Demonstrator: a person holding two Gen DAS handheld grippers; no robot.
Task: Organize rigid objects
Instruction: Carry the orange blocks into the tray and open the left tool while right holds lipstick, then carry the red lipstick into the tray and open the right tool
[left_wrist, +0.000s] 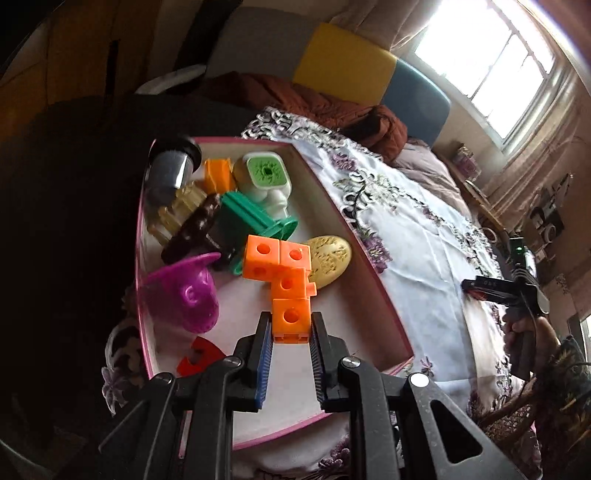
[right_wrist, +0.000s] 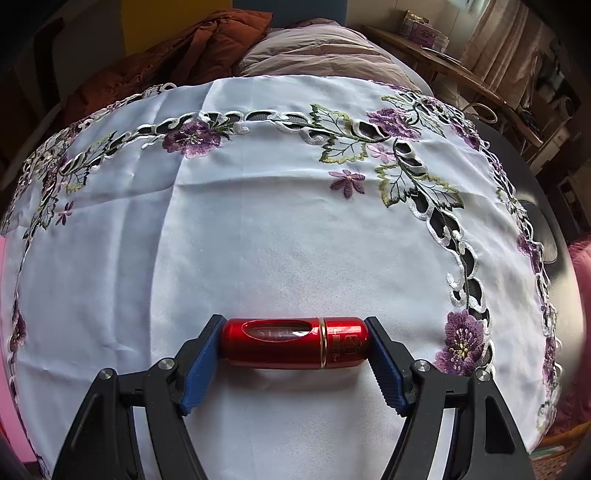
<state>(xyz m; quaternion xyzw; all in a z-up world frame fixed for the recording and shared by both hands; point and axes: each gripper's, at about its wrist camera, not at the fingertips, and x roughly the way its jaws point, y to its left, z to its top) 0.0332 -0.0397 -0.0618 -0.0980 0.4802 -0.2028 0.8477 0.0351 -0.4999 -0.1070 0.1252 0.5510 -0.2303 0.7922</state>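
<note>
**Both grippers loaded over the embroidered cloth**

The left gripper (left_wrist: 291, 334) is clenched on the lowest cube of an orange chain of linked plastic cubes (left_wrist: 282, 275), held above the pink-rimmed cardboard box (left_wrist: 373, 280) among a purple plastic cup (left_wrist: 188, 291), green spool (left_wrist: 255, 221) and yellow oval mould (left_wrist: 328, 260). The right gripper (right_wrist: 293, 345) grasps a glossy red metal cylinder with a gold band (right_wrist: 295, 342) by its ends, lying crosswise just over the white floral tablecloth (right_wrist: 258, 221) on the desk.
</note>
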